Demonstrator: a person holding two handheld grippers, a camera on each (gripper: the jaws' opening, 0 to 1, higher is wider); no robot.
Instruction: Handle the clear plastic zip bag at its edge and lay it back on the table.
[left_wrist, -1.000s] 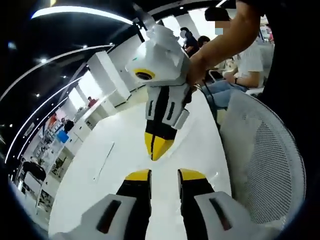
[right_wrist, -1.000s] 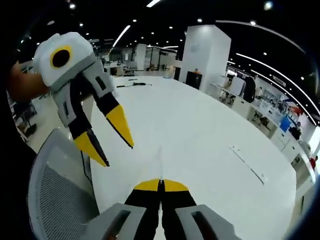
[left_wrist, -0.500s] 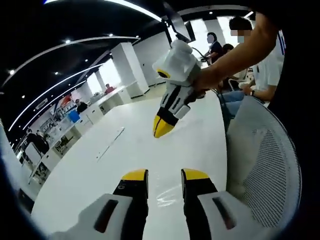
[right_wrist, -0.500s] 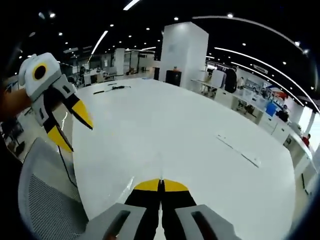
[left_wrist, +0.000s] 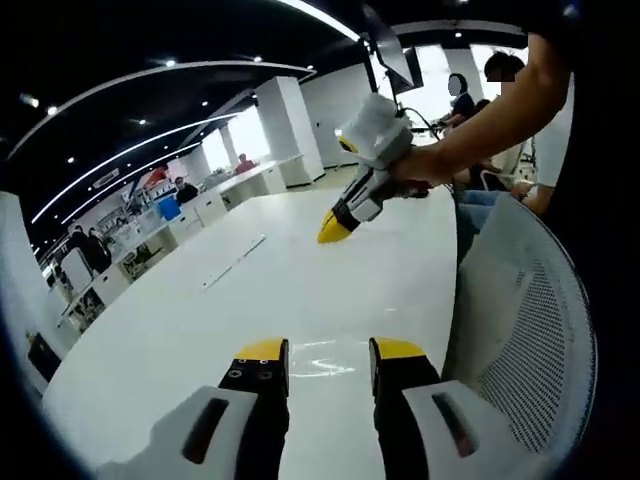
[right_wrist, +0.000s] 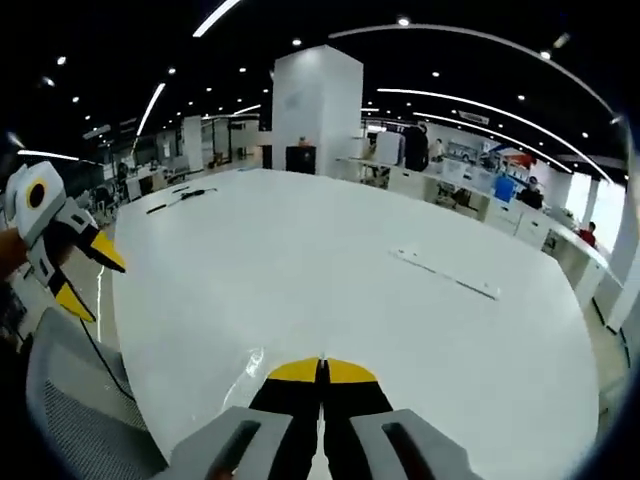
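The clear plastic zip bag (left_wrist: 322, 364) shows as a faint glossy patch lying flat on the white table (left_wrist: 200, 330), just ahead of my left gripper (left_wrist: 331, 351), whose jaws stand open above it. In the right gripper view the bag (right_wrist: 246, 368) is a faint sheen near the table's near edge. My right gripper (right_wrist: 322, 371) is shut, and I see nothing between its jaws. It also appears in the left gripper view as the right gripper (left_wrist: 336, 230), held by a hand above the table's far side. The left gripper (right_wrist: 88, 278) hangs open at the far left.
A grey mesh chair (left_wrist: 530, 320) stands against the table's edge, also seen as the chair (right_wrist: 80, 400). A thin white strip (right_wrist: 445, 275) lies on the table, and cables (right_wrist: 180, 197) lie at its far end. People sit beyond the table (left_wrist: 480, 110).
The two grippers have drawn well apart; each looks smaller and farther off in the other's view. The thin line ahead of the right jaws is gone. Left stays open, right stays shut.
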